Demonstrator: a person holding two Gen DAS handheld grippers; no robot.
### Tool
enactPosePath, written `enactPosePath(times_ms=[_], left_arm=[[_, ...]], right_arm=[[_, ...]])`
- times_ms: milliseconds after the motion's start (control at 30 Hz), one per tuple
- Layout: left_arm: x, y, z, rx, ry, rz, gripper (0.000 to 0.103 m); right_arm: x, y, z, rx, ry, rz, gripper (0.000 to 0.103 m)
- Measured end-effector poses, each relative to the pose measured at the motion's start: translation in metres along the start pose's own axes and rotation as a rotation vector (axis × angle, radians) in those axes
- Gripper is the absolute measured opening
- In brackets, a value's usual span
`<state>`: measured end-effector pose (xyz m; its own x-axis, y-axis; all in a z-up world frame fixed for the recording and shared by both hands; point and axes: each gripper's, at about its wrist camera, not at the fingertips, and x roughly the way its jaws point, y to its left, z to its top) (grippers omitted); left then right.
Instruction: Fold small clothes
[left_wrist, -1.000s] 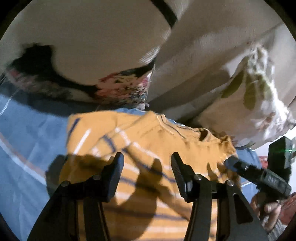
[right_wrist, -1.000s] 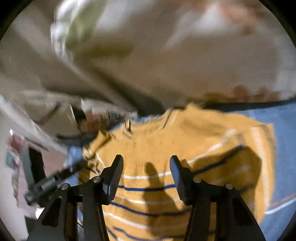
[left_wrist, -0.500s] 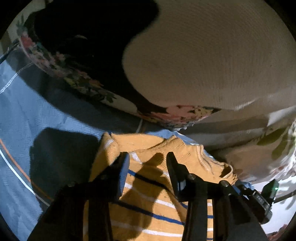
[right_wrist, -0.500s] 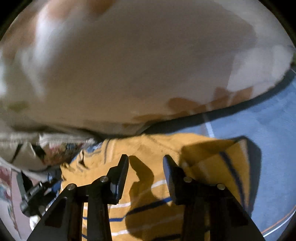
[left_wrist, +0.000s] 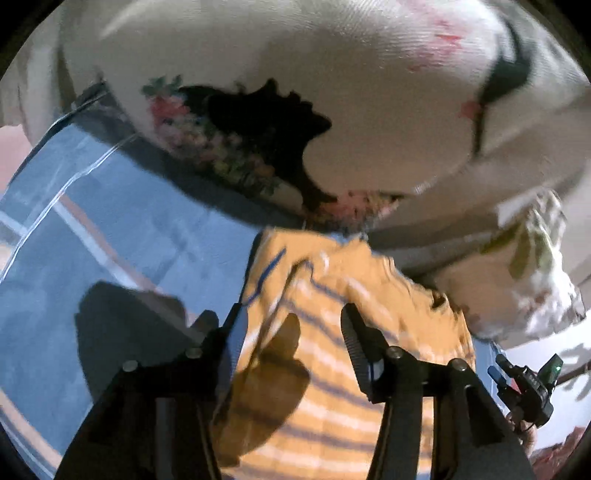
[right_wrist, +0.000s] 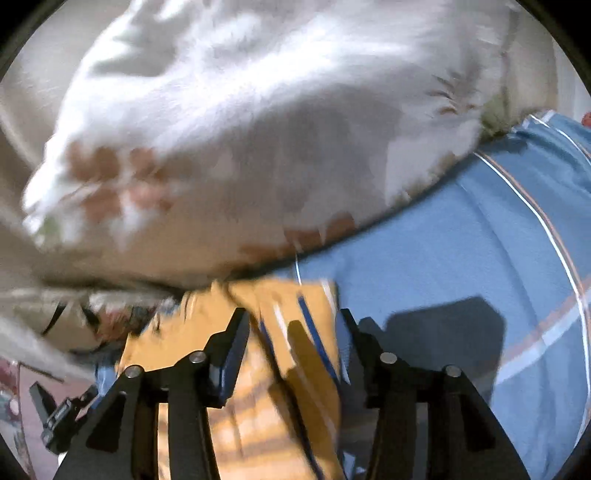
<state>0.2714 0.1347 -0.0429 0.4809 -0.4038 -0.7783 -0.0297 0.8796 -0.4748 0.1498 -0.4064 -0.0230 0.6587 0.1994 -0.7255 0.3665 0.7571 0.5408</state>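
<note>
Both pairs of jaws are spreading at this moment, and neither pinches cloth. The left gripper hangs above the yellow striped sweater; its fingers frame the fabric, but the pads stand clear of it and only their shadow falls on the stripes. The right gripper hovers likewise, with a narrow folded strip of the sweater showing between its fingers and no pad pressing on it.

The sweater lies flat on the blue bedsheet, its neck end just beside the heap of pale floral bedding at the far side. Both views are blurred, so the exact fold lines are hard to read. Each outer edge looks turned in over the body, a doubled flap with a blue stripe showing at either side.

Taking the sweater as the landmark, the left gripper sits over its left edge, near the shoulder; the right gripper sits over its right edge, at about the same level. Bare sheet lies just outside each. The other gripper shows small in the lower corner of each view, across the garment.

The sweater's long axis appears to run from the collar by the bedding back toward the person, passing under both tools. So the cloth lies below and a little ahead of each pair of jaws, and each hand is nearer to its own side. A lengthwise fold would likely need both hands to draw back to the near hem, which no view shows.
</note>
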Motion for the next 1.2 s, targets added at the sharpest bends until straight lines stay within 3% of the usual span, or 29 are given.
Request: enactPosePath(times_ms=[167, 300, 567, 867, 1067, 1200], left_arm=[[-0.028, 0.012, -0.042, -0.029, 0.023, -0.022, 0.052], [-0.039, 0.021, -0.076, -0.096, 0.028, -0.066, 0.061], [-0.025, 0.022, -0.117, -0.138, 0.105, -0.056, 0.062], [-0.002, 0.009, -0.097, -0.104, 0.089, -0.041, 0.062], [0.007, 0.000, -0.078, -0.040, 0.073, 0.056, 0.062], [0.012, 0.002, -0.070, -0.023, 0.065, 0.083, 0.062]], right_arm=[[-0.043, -0.027, -0.053, 0.078, 0.058, 0.129, 0.054], [-0.057, -0.033, -0.102, 0.123, 0.123, 0.221, 0.056], [-0.014, -0.017, -0.172, 0.197, 0.294, 0.323, 0.060], [0.014, -0.002, -0.145, 0.215, 0.235, 0.316, 0.069], [0.023, -0.002, -0.126, 0.260, 0.203, 0.311, 0.069], [0.027, -0.003, -0.122, 0.283, 0.194, 0.305, 0.069]])
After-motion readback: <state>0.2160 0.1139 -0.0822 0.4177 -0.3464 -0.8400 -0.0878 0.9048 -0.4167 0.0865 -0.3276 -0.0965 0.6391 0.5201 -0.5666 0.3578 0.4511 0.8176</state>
